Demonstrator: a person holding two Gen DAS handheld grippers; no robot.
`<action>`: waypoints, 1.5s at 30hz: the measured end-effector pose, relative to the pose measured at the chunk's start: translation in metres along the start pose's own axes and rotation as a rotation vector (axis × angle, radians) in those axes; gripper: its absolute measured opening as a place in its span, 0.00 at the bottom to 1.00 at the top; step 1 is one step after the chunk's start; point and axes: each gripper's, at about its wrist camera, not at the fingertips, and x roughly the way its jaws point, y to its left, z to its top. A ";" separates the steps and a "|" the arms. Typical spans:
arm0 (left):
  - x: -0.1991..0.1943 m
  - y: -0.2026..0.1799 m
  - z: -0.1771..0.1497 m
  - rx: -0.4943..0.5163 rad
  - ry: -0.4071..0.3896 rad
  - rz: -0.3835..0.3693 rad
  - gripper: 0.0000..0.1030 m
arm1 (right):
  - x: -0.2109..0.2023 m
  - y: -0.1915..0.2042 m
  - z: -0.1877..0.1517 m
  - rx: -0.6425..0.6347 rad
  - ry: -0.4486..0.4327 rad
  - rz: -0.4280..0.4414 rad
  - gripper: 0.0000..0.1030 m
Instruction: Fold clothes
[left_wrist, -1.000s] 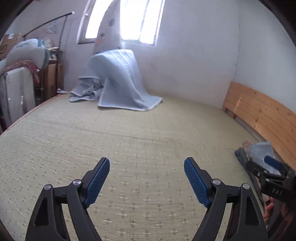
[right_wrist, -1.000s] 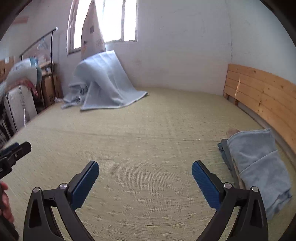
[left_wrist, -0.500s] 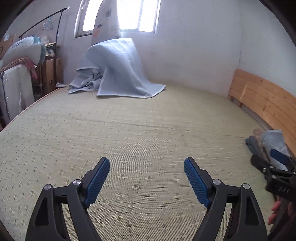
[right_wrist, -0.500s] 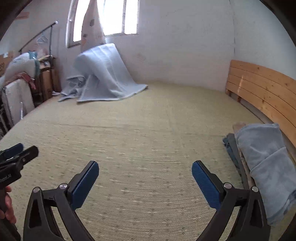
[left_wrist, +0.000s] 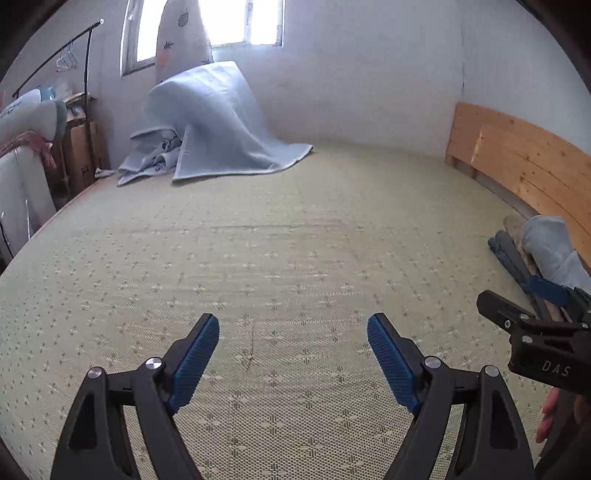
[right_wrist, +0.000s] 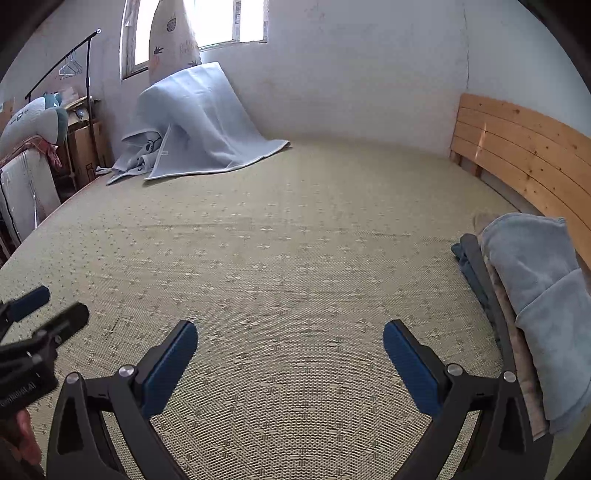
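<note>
A stack of folded clothes (right_wrist: 535, 295) lies at the right side of the woven mat, light blue on top, with beige and dark blue layers beneath; the left wrist view shows the stack (left_wrist: 546, 247) further off. My right gripper (right_wrist: 290, 354) hovers open over bare mat, left of the stack, nothing between its blue pads. My left gripper (left_wrist: 293, 350) is also open and empty above the mat. Each view catches the other gripper at its edge: the right gripper (left_wrist: 532, 321) and the left gripper (right_wrist: 44, 314).
The green-beige mat (left_wrist: 280, 236) covers the bed. A light blue blanket (left_wrist: 214, 122) is draped in a heap at the far left under the window. A wooden headboard (right_wrist: 524, 147) runs along the right. A clothes rail, boxes and pillows (right_wrist: 33, 122) stand at the left.
Both cameras have tilted and shifted so the folded stack sits nearer and more in view on the right. Both grippers stay open and empty.
</note>
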 end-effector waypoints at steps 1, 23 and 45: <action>0.000 0.000 0.000 -0.004 0.004 0.001 0.83 | 0.000 0.000 0.000 -0.002 0.000 -0.001 1.00; -0.003 0.008 -0.005 -0.020 0.011 0.048 0.83 | 0.011 0.009 -0.007 0.000 0.039 -0.019 1.00; 0.008 0.008 0.003 -0.016 0.009 0.046 0.84 | 0.012 0.010 -0.010 0.003 0.046 -0.012 1.00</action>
